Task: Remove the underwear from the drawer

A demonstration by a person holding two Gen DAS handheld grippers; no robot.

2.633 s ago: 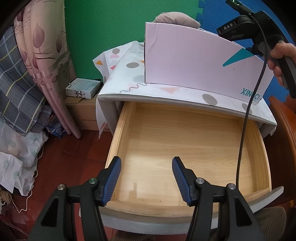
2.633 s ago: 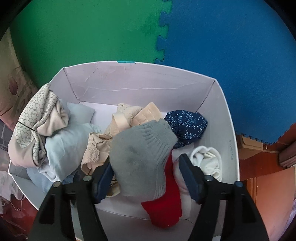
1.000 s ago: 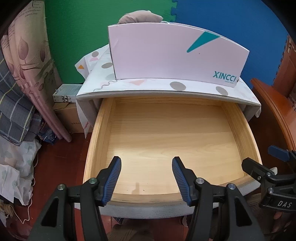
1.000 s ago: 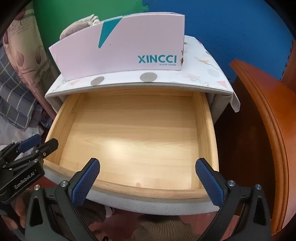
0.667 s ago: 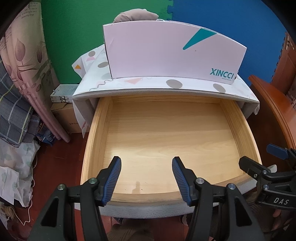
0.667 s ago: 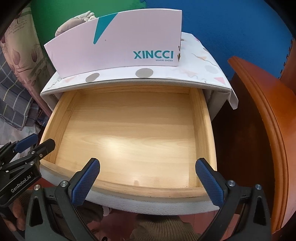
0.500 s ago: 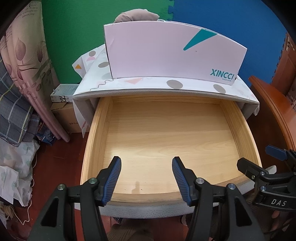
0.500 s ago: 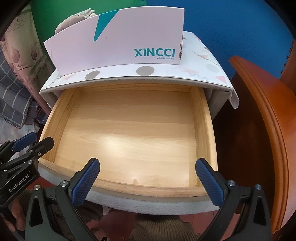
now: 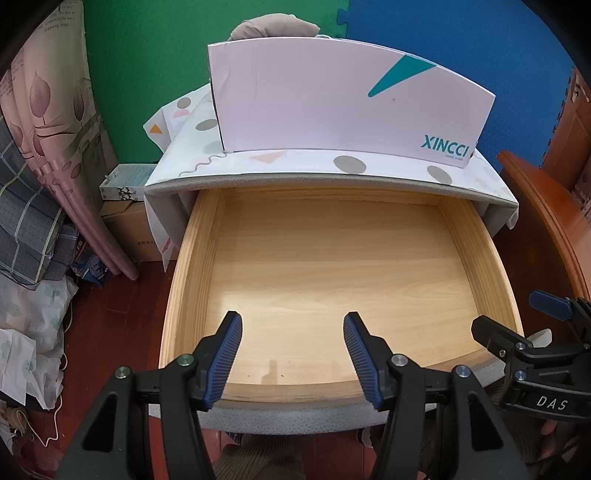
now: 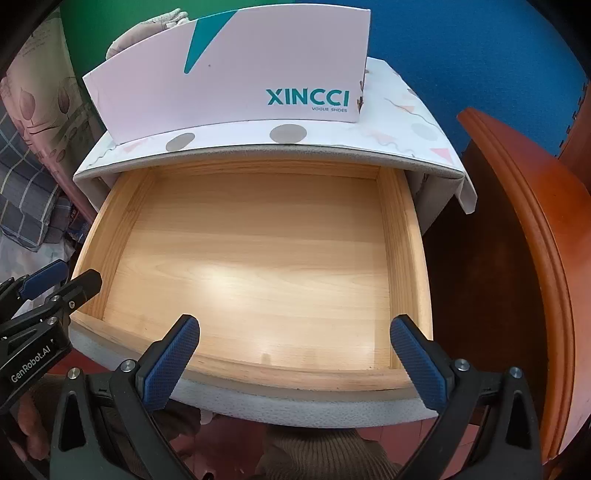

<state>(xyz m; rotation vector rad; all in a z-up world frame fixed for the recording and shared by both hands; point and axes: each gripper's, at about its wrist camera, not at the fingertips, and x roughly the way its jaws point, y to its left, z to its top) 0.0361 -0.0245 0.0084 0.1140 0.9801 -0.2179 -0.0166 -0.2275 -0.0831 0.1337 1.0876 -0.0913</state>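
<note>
- While I look through the left wrist camera, my left gripper (image 9: 291, 325) hangs over the front edge of the pulled-out drawer (image 9: 177, 295), pointing steeply down into it. Its two blue-padded fingers (image 9: 229, 339) stand apart with nothing between them, so it is released and holding nothing.
- From this view the drawer shows only bare pale wood from wall to wall. I see no underwear in it.
- On top of the nightstand (image 9: 351, 166) stands a pale pink shoe box (image 9: 332, 103), set well back from the edge so it does not block the drawer. A rounded bit of beige cloth (image 9: 273, 27) peeks above its rim; I judge this box is where the clothes now sit, though its inside is hidden from here.
- At the lower right of this view my right gripper (image 9: 513, 317) hovers just beside the drawer's right front corner.
- Through the right wrist camera, my right gripper (image 10: 295, 328) also points down over the drawer front (image 10: 295, 376), fingers spread wide and empty, released.
- My left gripper (image 10: 59, 280) shows at the far left, near the drawer's left corner.
- With both grippers empty and nothing left inside, I judge the job is finished or nearly so.
</note>
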